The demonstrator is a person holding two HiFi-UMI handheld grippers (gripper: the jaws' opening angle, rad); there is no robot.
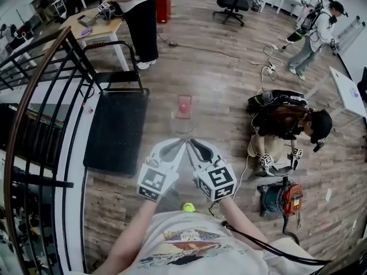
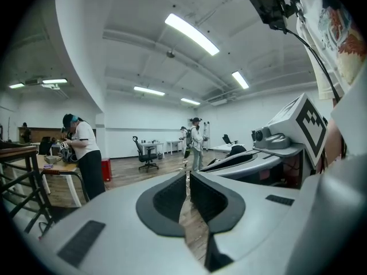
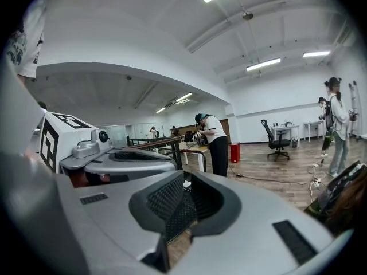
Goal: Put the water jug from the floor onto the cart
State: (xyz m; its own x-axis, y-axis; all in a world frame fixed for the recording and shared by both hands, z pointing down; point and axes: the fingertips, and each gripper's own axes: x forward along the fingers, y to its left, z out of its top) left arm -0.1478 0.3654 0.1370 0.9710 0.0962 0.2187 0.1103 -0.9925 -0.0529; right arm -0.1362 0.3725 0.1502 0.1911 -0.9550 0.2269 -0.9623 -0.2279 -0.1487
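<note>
In the head view a clear water jug (image 1: 184, 116) with a red cap stands on the wooden floor, just right of the black flat cart (image 1: 114, 132). My left gripper (image 1: 182, 141) and right gripper (image 1: 190, 141) are held side by side in front of me. Their tips meet just short of the jug's near side. Both are shut with nothing between the jaws. In the left gripper view the left gripper (image 2: 188, 179) shows only floor past its tips, and the right gripper (image 3: 184, 185) likewise in its own view. The jug does not show in either gripper view.
A metal stair railing (image 1: 40, 96) curves along the left of the cart. To the right a person crouches (image 1: 287, 128) beside a teal and red machine (image 1: 281, 198). Cables (image 1: 229, 53) run across the floor. Another person stands at a table (image 1: 94, 27) at the back.
</note>
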